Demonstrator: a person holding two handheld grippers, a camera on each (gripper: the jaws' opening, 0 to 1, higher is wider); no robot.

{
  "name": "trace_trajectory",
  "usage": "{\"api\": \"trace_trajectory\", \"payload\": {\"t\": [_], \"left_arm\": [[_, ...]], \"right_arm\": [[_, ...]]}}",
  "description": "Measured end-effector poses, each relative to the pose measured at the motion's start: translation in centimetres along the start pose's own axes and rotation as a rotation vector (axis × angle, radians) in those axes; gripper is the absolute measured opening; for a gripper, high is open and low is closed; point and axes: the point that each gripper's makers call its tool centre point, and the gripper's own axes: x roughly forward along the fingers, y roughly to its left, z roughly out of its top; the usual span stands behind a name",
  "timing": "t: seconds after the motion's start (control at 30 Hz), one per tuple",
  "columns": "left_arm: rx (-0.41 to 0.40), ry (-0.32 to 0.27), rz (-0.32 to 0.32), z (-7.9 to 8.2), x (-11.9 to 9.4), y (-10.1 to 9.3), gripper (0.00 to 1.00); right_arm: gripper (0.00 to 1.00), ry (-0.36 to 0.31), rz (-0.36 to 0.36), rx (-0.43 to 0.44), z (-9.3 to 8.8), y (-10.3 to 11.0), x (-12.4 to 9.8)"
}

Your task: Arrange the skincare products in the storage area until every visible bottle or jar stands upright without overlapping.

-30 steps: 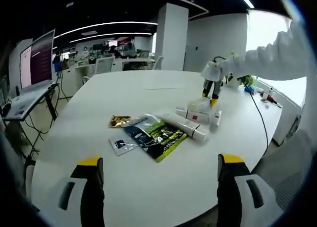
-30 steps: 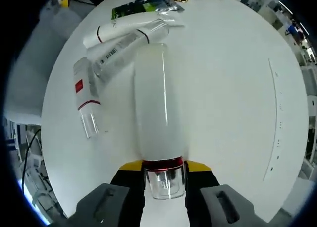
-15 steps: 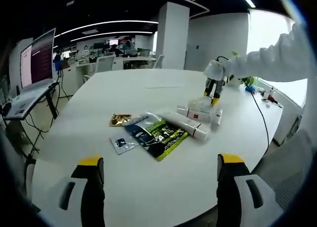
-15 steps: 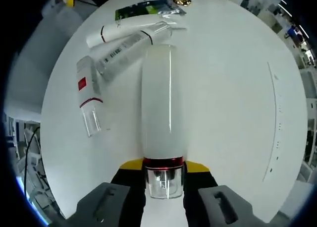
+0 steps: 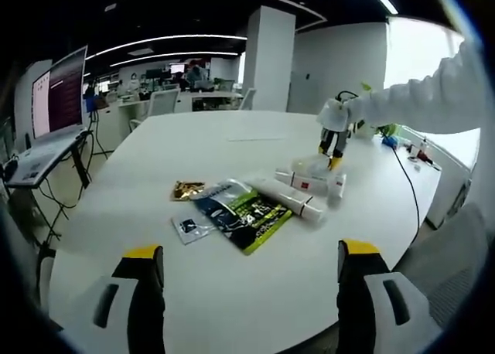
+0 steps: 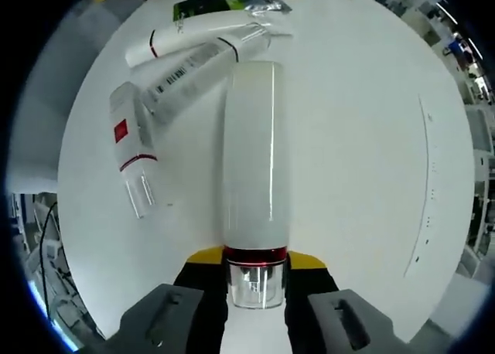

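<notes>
Skincare bottle pinched by the right claw above the white bench.

Frosted white bottle [image 6: 255, 157] is gripped at its red-banded clear cap between the right claw [image 6: 255, 280] jaws, its body reaching away over the bench [image 6: 363, 137]. Left of it three tubes [image 6: 166, 76] lie flat, one with a red label [image 6: 121, 131], touching or overlapping. In the left gripper view, the left claw [image 5: 247, 273] is spread wide, holding nothing, near the bench edge; beyond it lie a green packet [image 5: 246, 213], a small sachet [image 5: 188, 226] and a gold wrapper [image 5: 186, 189].
</notes>
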Motion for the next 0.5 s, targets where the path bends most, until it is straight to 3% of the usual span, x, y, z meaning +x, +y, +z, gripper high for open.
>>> {"api": "trace_trajectory", "payload": {"t": [0.23, 0.5], "left_arm": [[0.013, 0.006, -0.017, -0.1, 0.1, -0.4, 0.86], [0.040, 0.010, -0.031, -0.1, 0.0, -0.9, 0.86]], "right_arm": [[0.18, 0.011, -0.094, 0.004, -0.4, -0.8, -0.2], [0.18, 0.032, -0.347, -0.073, 0.1, -1.0, -2.1]]}}
